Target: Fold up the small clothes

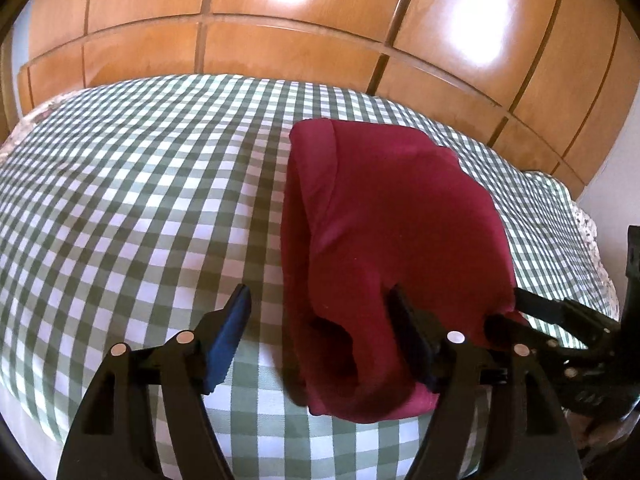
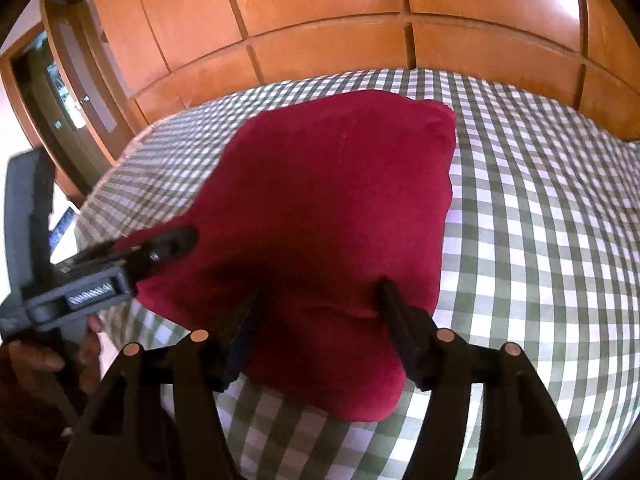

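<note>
Right wrist, red garment [image 2: 328, 208] mid-bed, checked cover [image 2: 540, 220]

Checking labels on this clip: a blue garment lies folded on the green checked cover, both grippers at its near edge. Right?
Not quite: the garment is dark red, not blue, as both wrist views show. The rest stands: it lies folded on the green checked cover, with the left gripper and right gripper at its near edge.
</note>
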`<state>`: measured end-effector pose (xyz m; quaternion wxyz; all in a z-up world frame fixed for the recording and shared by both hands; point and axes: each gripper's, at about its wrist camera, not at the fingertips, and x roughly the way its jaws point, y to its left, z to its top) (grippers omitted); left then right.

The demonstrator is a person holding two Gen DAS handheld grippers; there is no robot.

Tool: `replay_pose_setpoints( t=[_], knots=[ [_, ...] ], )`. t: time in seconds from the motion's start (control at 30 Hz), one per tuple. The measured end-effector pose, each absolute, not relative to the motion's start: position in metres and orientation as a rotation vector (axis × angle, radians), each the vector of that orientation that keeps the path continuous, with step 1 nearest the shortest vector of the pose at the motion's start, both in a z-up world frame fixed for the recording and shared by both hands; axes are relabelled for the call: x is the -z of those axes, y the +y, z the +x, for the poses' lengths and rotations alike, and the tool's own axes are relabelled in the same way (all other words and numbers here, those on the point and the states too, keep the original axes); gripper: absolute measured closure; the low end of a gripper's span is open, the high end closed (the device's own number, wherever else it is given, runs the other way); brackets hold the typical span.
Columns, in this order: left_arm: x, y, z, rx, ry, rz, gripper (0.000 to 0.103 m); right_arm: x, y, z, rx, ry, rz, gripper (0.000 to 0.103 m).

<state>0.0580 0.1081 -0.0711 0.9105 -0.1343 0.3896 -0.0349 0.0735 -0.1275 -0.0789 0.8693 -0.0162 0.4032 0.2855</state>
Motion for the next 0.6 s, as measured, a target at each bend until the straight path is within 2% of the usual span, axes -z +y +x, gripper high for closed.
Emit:
replay_pose_setpoints(
  t=[0.03, 0.1, 0.17, 0.27, 0.6],
  knots=[
    [0.071, 0.109, 0.058, 0.075, 0.803, -0.279, 0.032, 0.076, -0.130, 0.075, -0.615, 0.850, -0.013, 0.034],
    [0.071, 0.109, 0.058, 0.079, 0.800, -0.279, 0.032, 0.068, -0.138, 0.079, -0.648, 0.865, 0.046, 0.019],
    [0.072, 0.110, 0.058, 0.085, 0.799, -0.285, 0.032, 0.061, -0.150, 0.091, -0.657, 0.872, 0.121, 0.016],
    [0.073, 0.113, 0.058, 0.094, 0.800, -0.296, 0.028, 0.060, -0.164, 0.109, -0.638, 0.889, 0.199, 0.013],
    [0.078, 0.118, 0.061, 0.135, 0.805, -0.335, 0.028, 0.085, -0.165, 0.169, -0.677, 1.012, 0.300, 0.013]
  ],
)
